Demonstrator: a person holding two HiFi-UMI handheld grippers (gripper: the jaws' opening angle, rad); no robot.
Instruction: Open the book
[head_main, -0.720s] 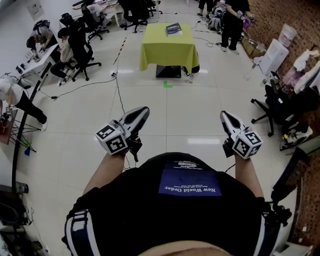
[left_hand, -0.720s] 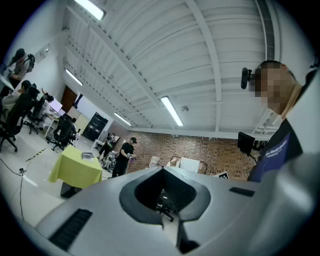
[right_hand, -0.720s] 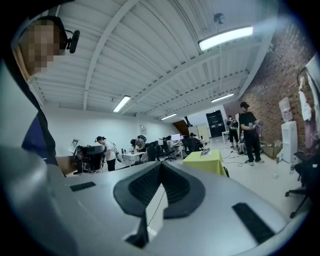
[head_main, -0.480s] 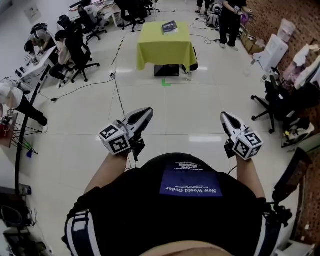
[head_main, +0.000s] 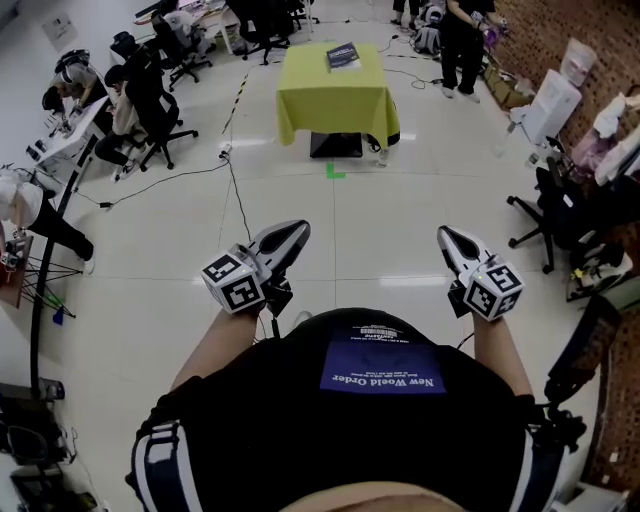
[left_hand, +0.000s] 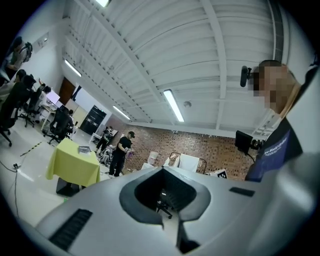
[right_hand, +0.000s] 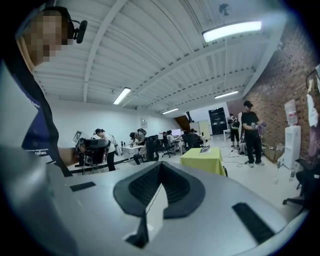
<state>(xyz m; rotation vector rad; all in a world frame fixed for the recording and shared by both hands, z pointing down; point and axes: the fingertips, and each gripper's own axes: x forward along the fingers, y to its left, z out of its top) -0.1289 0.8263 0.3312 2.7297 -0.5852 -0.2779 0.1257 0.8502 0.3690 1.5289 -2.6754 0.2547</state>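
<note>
The book (head_main: 343, 56) lies on the yellow-draped desk (head_main: 335, 100) at twelve o'clock, well apart from both grippers. The left gripper (head_main: 298, 229) and right gripper (head_main: 443, 235) are each pressed together, pinching nothing.

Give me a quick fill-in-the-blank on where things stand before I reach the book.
The book lies on a ____ tablecloth.
The left gripper has its jaws ____.
The right gripper holds ____.
Missing words: yellow; shut; nothing.
</note>
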